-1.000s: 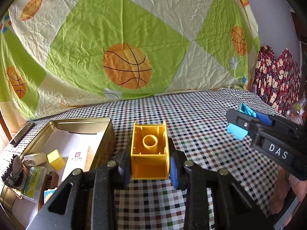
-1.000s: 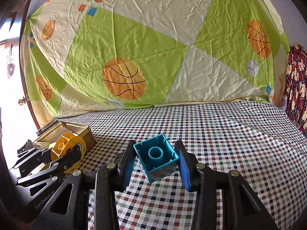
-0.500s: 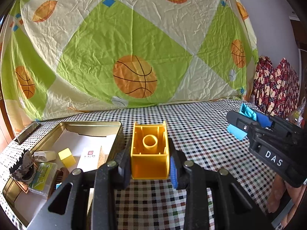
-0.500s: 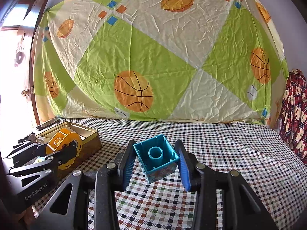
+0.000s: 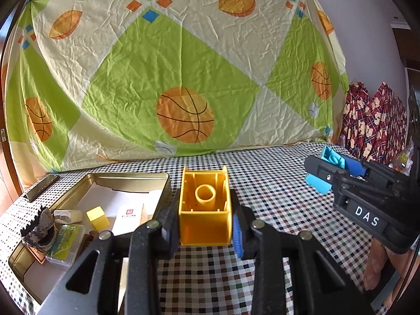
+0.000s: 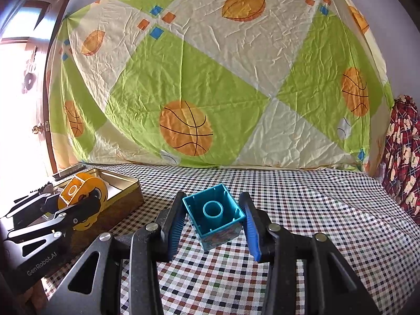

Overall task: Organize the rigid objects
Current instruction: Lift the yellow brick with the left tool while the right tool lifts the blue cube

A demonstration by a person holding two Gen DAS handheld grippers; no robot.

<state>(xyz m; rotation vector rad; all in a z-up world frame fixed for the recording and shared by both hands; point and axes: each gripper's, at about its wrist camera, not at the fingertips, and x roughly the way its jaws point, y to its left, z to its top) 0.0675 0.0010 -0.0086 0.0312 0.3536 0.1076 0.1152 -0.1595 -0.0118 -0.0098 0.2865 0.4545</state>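
1. A yellow block (image 5: 204,207) is gripped by the left claw (image 5: 204,225), hollow underside turned toward the camera; the pads press its two side walls and it is held above the checked tabletop (image 5: 275,199).

2. A blue block (image 6: 215,219) is gripped by the right claw (image 6: 212,225), also hollow side up and turned slightly askew between the pads. It too is held clear of the cloth, near the middle of the tabletop.

3. An open metal tin (image 5: 110,178) is seen at the left of the tabletop. Several things already lie inside it: a small yellow cube (image 5: 97,216), a white card (image 5: 128,216), a pale oblong piece (image 5: 67,215), a clear case with a green insert (image 5: 67,244) and a dark jagged item (image 5: 39,229) that cannot be identified from this view.

4. Sorting is judged to be partly done: the tin is already stocked, and no loose pieces are seen on the visible cloth.

5. Two blocks are left to be placed. The yellow one is held just beside the tin's right wall and seems nearest to delivery; the blue one is held well to the right of the tin.

6. Neither block has been released yet, so both placements remain.
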